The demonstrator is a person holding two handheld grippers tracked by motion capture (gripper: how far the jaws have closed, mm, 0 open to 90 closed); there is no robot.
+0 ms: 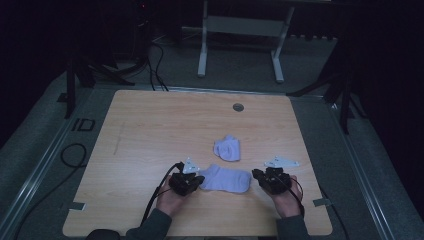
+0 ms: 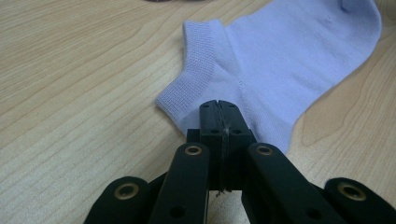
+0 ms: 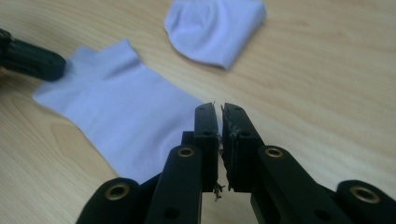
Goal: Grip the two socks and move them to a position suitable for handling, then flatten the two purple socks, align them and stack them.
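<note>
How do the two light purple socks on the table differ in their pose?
The near sock lies spread flat between the grippers; the far sock is folded into a compact bundle. The left gripper is shut at the near sock's cuff end; nothing touches the far sock. Both are light purple.

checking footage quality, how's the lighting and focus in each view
High view: dim, the room around the table nearly black, detail soft. Left gripper view: bright, even, sock weave crisp. Right gripper view: fingers sharp, the flat sock and the folded sock beyond slightly soft.
</note>
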